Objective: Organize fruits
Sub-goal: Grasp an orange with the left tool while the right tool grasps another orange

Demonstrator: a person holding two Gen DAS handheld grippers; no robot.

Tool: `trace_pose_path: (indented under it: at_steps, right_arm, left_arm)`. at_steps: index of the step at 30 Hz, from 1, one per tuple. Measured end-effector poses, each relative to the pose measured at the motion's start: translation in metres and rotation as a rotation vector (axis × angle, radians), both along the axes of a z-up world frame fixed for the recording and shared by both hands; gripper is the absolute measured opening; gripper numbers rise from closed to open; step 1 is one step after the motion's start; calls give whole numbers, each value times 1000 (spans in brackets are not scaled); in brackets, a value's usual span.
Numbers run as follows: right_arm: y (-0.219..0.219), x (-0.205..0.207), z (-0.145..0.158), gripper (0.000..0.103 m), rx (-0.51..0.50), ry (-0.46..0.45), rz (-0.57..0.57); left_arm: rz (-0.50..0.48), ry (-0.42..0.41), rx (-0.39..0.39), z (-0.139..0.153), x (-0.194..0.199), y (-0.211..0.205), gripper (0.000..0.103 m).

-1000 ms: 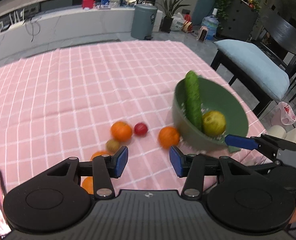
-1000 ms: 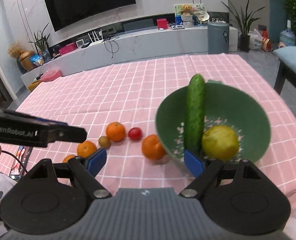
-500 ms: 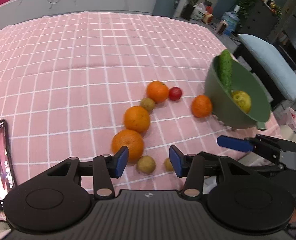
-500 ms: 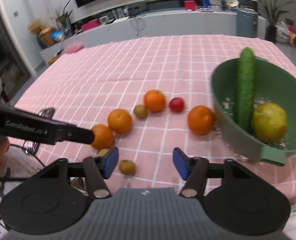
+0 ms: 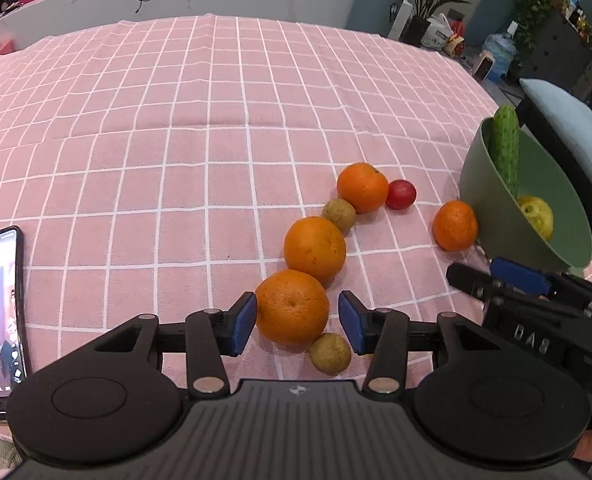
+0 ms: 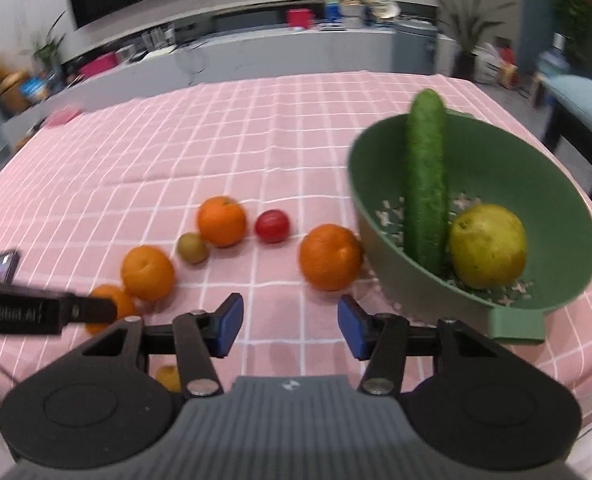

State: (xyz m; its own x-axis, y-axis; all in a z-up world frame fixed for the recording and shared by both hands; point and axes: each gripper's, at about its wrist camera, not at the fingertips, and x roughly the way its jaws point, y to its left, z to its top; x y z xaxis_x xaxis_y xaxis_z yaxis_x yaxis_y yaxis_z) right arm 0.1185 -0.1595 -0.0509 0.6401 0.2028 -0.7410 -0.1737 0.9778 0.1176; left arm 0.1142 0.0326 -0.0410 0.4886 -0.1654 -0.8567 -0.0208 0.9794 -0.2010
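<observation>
My left gripper is open low over the pink cloth, its jaws on either side of the nearest orange, with a gap at the right pad. Behind it lie more oranges, small brownish fruits and a red tomato. My right gripper is open with nothing between its jaws, just short of another orange. That orange touches the tilted green bowl, which holds a cucumber and a yellow-green pear.
A phone with its screen lit lies at the table's near left edge. The bowl sits close to the right edge, and a chair with a blue cushion stands beyond it. The far half of the cloth is bare.
Both grippers have come down closer to the table. The left one now has the nearest orange between its jaws. The right jaws have narrowed and the bowl looms larger.
</observation>
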Motion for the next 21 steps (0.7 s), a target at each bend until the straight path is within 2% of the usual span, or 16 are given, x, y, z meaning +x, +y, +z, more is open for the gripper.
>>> trace_pose_path:
  at_steps: [4, 7, 12, 21]
  right_arm:
    - [-5, 8, -5, 51, 36, 6, -59]
    - [-7, 15, -8, 56, 70, 14, -106]
    - [-9, 22, -14, 56, 110, 6, -157]
    - [-11, 30, -24, 55, 163, 22, -222]
  left_arm:
    - [10, 21, 28, -6, 5, -2, 56]
    - [23, 35, 21, -10, 9, 1, 56]
    - [26, 52, -11, -14, 12, 5, 54]
    - [13, 38, -4, -14, 15, 1, 53]
